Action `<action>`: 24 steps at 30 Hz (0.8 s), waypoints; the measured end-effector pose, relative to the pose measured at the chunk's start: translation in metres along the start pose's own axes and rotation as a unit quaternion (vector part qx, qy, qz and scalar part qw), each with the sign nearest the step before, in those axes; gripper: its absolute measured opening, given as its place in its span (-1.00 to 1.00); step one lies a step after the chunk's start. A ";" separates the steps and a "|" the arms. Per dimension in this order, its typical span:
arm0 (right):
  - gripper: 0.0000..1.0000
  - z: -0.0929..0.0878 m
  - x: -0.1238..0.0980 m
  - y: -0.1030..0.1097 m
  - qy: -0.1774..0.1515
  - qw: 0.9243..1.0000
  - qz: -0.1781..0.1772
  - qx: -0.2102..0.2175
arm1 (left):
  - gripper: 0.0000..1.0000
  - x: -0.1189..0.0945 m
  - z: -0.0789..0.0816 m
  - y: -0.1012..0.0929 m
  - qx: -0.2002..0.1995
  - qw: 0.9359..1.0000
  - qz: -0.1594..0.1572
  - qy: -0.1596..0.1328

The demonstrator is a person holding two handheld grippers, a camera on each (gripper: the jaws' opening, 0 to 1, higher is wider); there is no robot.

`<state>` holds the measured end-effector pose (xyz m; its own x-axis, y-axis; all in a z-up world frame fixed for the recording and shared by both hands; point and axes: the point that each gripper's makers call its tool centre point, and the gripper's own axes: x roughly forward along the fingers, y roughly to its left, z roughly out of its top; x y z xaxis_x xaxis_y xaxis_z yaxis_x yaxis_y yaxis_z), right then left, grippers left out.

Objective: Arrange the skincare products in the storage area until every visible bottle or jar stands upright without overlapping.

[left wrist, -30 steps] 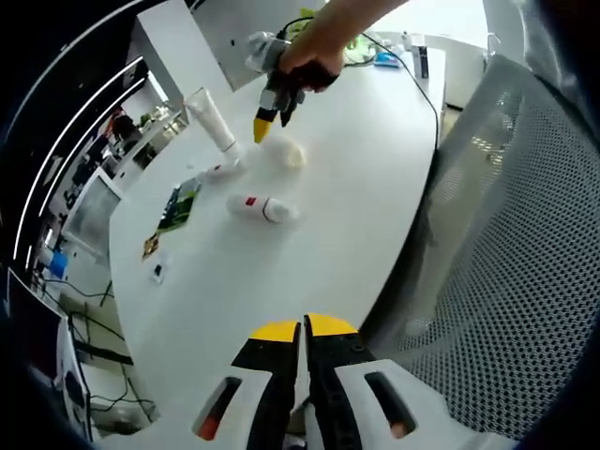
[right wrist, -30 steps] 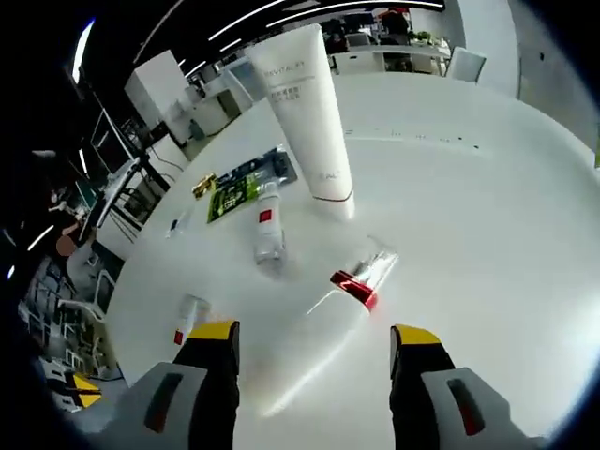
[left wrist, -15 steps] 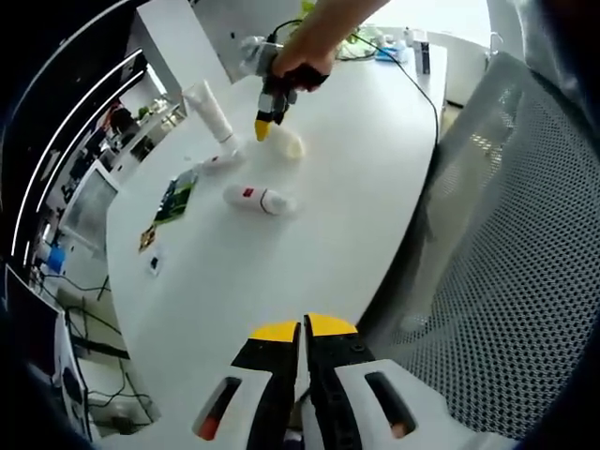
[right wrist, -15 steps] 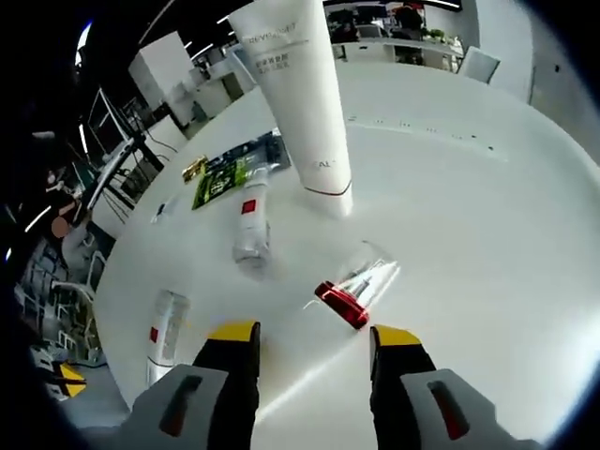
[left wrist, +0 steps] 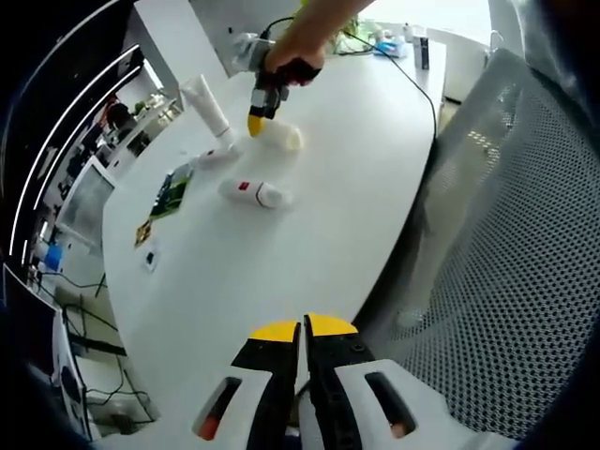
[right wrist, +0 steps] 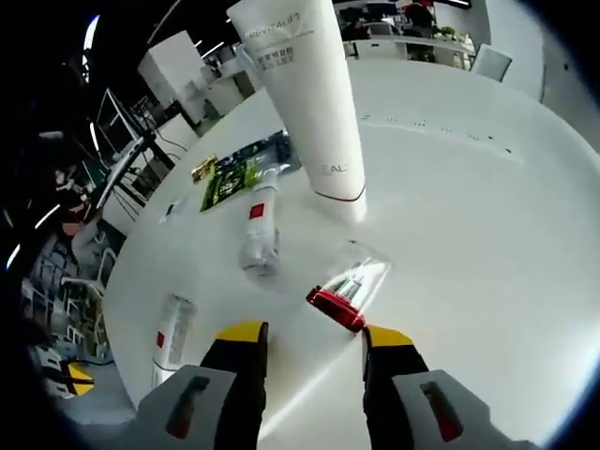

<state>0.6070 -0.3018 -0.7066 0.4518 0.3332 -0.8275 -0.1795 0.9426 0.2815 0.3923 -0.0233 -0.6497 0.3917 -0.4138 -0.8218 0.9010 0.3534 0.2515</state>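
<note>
- Left tongs [left wrist: 302, 330]: yellow-tipped jaws pressed together, nothing between them, hanging over the near edge of the white round-cornered bench [left wrist: 309, 234].
- Right tongs [right wrist: 305, 336]: jaws a narrow gap apart, not closed on anything. In the left gripper view the same tongs [left wrist: 254, 123] sit at 12 o'clock, gripped by a person's hand [left wrist: 292, 67], tips pointing down at the bench.
- Small clear bottle with a red cap [right wrist: 343, 292]: lying on its side, red cap just ahead of the right tongs' tips, body running off toward 1 o'clock. Contact with the jaws: cannot tell.
- Tall white squeeze tube with grey lettering [right wrist: 307, 103]: upright on its cap at 12 o'clock in the right gripper view, just beyond the clear bottle; also seen at [left wrist: 208, 105].
- White bottle with a red square label [right wrist: 259, 232]: lying flat at 11 o'clock, apart from the tube and the clear bottle.
- Second white bottle with a red label [right wrist: 171, 331]: lying flat at 9 o'clock, beside the left jaw.
- Green and dark flat sachets [right wrist: 240, 176]: lying flat beyond the labelled bottle.
- Grey mesh chair [left wrist: 511, 262]: at 3 o'clock in the left gripper view, just beside the bench edge.
</note>
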 end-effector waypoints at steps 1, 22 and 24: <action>-0.32 0.001 0.001 0.000 0.002 1.000 0.001 0.000 | -0.98 0.000 0.000 0.000 0.000 1.000 -0.001 0.001; -0.46 0.003 0.010 0.028 0.045 0.995 0.018 -0.087 | -0.98 0.001 -0.002 0.000 0.001 1.000 -0.002 0.006; -0.48 0.002 0.011 0.029 0.051 0.994 0.019 -0.100 | -0.98 0.001 -0.001 0.000 0.000 1.000 -0.001 0.005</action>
<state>0.6088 -0.2706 -0.7061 0.3527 0.3545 -0.8660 -0.3691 0.9031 0.2194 0.3922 -0.0225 -0.6511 0.3871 -0.4063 -0.8277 0.9023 0.3515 0.2495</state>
